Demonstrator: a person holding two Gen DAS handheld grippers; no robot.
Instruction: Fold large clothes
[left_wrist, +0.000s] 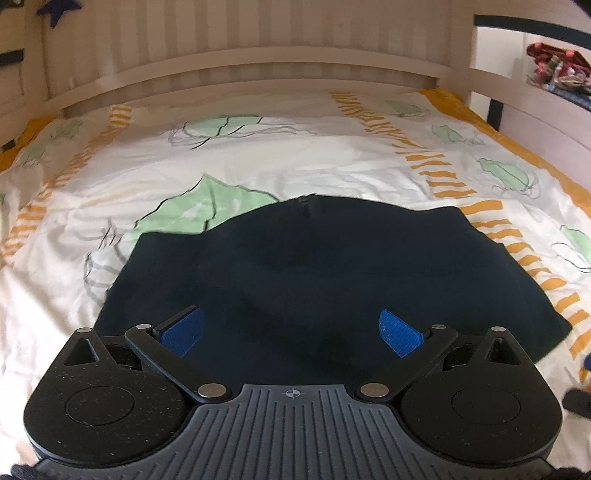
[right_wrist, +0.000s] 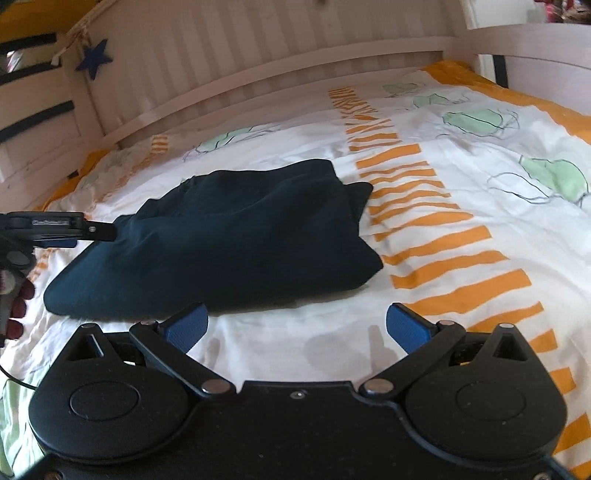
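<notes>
A dark navy garment (left_wrist: 314, 266) lies folded into a thick block on the bed, also seen in the right wrist view as the garment (right_wrist: 229, 236). My left gripper (left_wrist: 291, 332) is open just above its near part, blue pads spread wide with nothing between them. From the right wrist view the left gripper (right_wrist: 70, 232) shows side-on at the garment's left end, held by a hand (right_wrist: 18, 306). My right gripper (right_wrist: 297, 328) is open over bare sheet, just in front of the garment's near edge, holding nothing.
The bed cover (left_wrist: 295, 155) is white with green leaves and orange stripes. A slatted wooden headboard (left_wrist: 258, 59) curves along the far side, with a side rail (right_wrist: 535, 40) at right. A blue star (right_wrist: 94, 59) hangs on the frame. Colourful clutter (left_wrist: 557, 70) sits beyond the rail.
</notes>
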